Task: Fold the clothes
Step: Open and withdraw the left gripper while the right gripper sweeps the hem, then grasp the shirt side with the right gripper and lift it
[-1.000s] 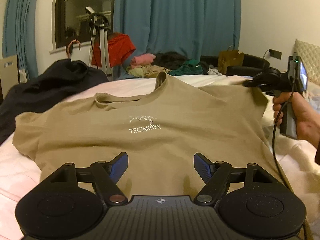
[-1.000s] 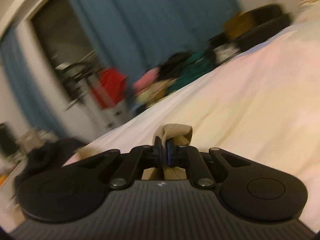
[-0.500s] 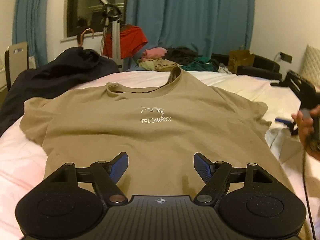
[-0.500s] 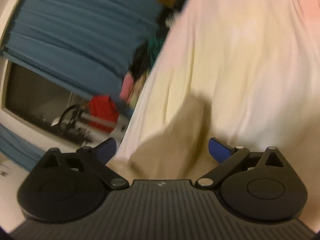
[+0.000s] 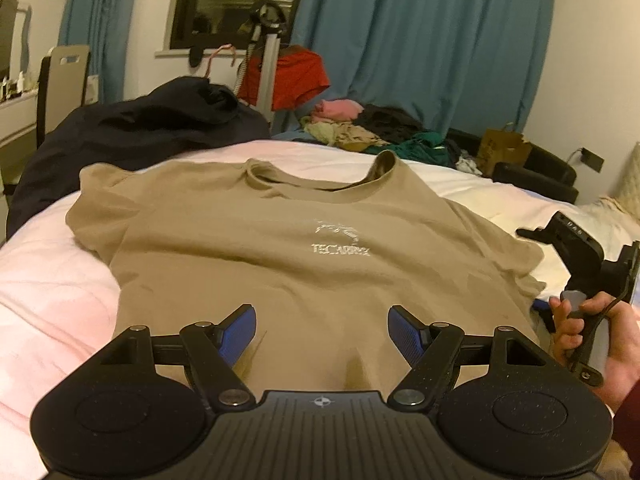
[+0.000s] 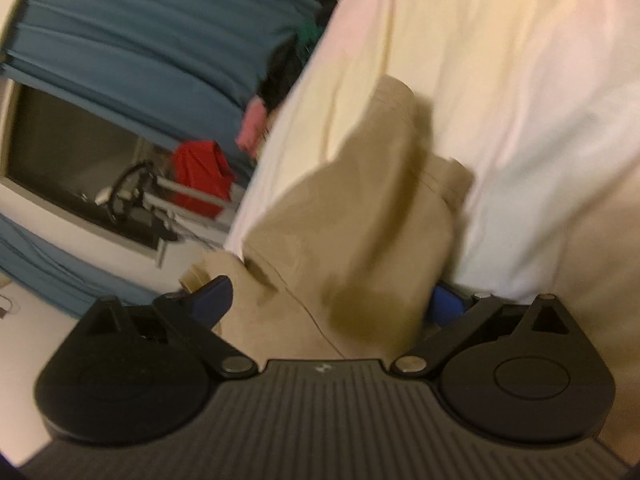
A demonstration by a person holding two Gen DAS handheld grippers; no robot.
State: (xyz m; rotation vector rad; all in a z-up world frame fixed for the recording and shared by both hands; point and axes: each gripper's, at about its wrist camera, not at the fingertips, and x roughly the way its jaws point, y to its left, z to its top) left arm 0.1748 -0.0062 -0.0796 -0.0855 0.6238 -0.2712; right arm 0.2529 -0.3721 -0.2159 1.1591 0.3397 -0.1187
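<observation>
A tan T-shirt (image 5: pixel 280 248) with a white chest logo lies spread face up on the pale bed sheet (image 5: pixel 48 280), collar toward the far side. My left gripper (image 5: pixel 322 330) hovers open over the shirt's lower middle, with nothing between its blue pads. At the right edge of the left wrist view, a hand (image 5: pixel 588 336) holds the other tool beside the shirt's right sleeve. The right wrist view is tilted and blurred. There my right gripper (image 6: pixel 328 300) stands wide open, with the tan sleeve (image 6: pixel 360 220) lying loose in front of and between its fingers.
A dark jacket (image 5: pixel 140 128) is heaped at the bed's far left corner. Beyond the bed lie a pile of clothes (image 5: pixel 360 128), a red garment on a stand (image 5: pixel 296 76) and a paper bag (image 5: pixel 504 146). Blue curtains hang behind. The sheet (image 6: pixel 520 80) lies right of the shirt.
My right gripper was shut on the right sleeve a second ago; it has opened, let the sleeve drop flat and moved down beside the shirt. My left gripper stayed open.
</observation>
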